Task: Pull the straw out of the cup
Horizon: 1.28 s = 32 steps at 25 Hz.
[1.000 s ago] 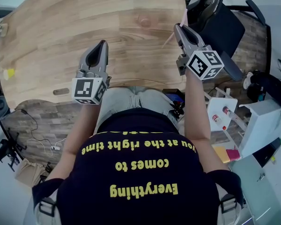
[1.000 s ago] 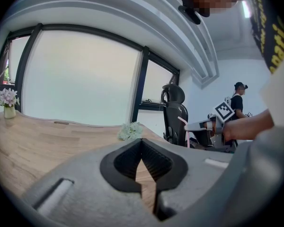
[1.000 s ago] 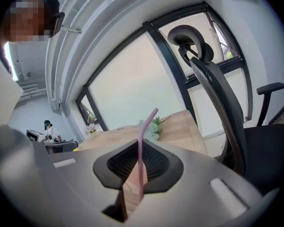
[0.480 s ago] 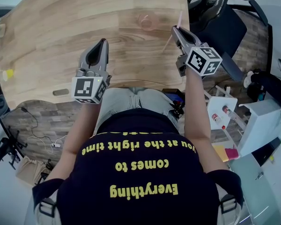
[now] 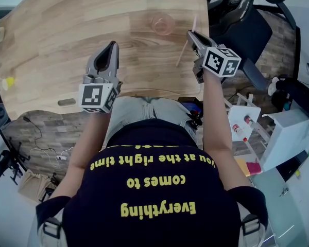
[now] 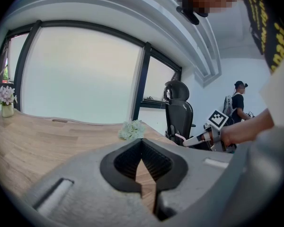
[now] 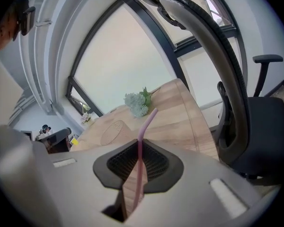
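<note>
- Holding the straw (image 5: 181, 55) is the right gripper (image 5: 191, 36); its ribbed pads (image 7: 157, 163) are pressed onto the thin pink tube, with only the tube's width between them.
- The straw is already free of the cup (image 5: 162, 23). No part of it touches the rim, and bare wood shows between the two.
- From the right gripper's tips, the cup lies to the left in the head view and a little farther from the person. It stands upright on the table (image 5: 67, 45), near the straw but clearly apart from it.
- The straw's long axis runs slantwise. Its bent end points up and away past the jaws, and its long straight part reaches down and back toward the person, over the table's right side.
- In the right gripper view the tube runs straight along the slot between the pads, so the grip sits well up the straw, just below the bend.
- The right gripper is much the nearer of the two to both straw and cup, and the next move looks to be its own.
- Judging by this, the pull itself looks done. What seems left is to lay the straw on the wood beside the cup, well clear of it.
- The left gripper (image 5: 112, 46) hovers over the table's near part, well to the left of the cup. Its jaws stand together at the tips with nothing between them, only wood showing through the slot behind.
</note>
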Each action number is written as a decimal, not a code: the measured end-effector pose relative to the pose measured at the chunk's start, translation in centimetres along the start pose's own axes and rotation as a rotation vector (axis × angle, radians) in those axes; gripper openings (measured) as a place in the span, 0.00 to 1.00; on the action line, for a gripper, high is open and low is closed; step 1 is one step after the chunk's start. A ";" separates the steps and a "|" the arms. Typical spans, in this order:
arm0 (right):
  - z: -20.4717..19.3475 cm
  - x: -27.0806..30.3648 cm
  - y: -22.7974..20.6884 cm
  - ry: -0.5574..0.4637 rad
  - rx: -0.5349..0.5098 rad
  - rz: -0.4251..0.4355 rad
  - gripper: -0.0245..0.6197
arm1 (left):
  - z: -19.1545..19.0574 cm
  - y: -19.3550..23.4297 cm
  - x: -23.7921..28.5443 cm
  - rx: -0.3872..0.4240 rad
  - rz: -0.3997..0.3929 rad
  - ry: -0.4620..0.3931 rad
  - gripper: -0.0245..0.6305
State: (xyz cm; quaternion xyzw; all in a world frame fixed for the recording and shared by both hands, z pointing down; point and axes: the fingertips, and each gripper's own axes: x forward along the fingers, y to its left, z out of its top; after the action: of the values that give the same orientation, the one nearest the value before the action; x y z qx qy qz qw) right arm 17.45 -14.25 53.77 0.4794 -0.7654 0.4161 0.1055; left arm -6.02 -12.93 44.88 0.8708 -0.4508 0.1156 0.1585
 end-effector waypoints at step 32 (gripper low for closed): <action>-4.4 2.6 -4.1 0.081 0.273 -0.045 0.14 | 0.2 0.1 -0.1 0.015 0.000 0.010 0.04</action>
State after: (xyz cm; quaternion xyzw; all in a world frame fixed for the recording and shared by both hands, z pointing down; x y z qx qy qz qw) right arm 18.40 -13.51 60.16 0.4893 -0.6857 0.5330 0.0795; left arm -6.14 -12.96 44.67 0.8714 -0.4491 0.1231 0.1542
